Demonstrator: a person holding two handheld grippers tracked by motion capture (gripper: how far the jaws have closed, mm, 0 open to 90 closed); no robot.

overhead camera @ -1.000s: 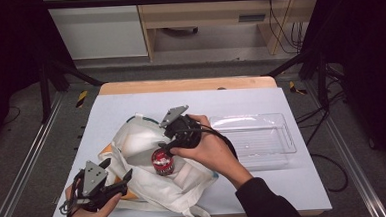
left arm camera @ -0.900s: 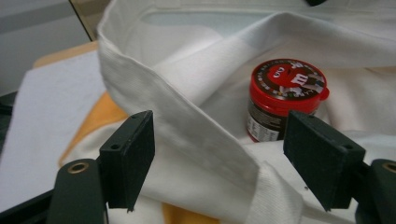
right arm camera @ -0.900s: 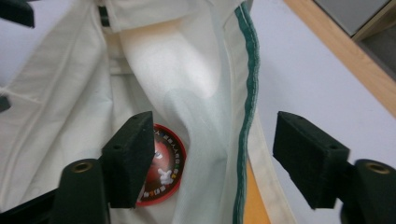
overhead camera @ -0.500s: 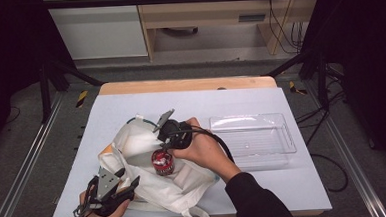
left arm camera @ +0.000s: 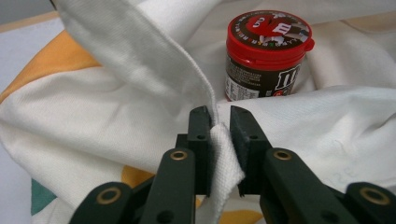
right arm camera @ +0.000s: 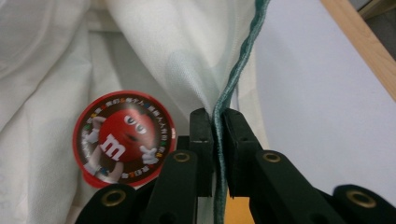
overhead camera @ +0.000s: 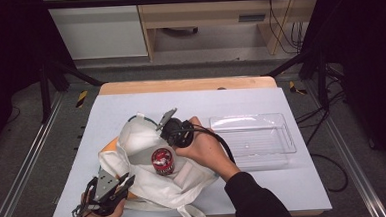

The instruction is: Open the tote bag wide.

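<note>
Both grippers have just been closing on the bag (overhead camera: pixel 149 171) since a second ago. Left gripper (left arm camera: pixel 218 128), lower left in the high view, pinches the white rim; right gripper (right arm camera: pixel 218 126), at centre, clamps the green-corded edge. Between them the red-lidded can (overhead camera: pixel 162 161) stands inside the bag's mouth.

A white cloth bag (overhead camera: pixel 148 161) with orange patches and a green-edged rim lies rumpled on the near left of the desk (overhead camera: pixel 305 182), mouth open, a red-lidded candy tub (overhead camera: pixel 162 161) standing upright inside.
</note>
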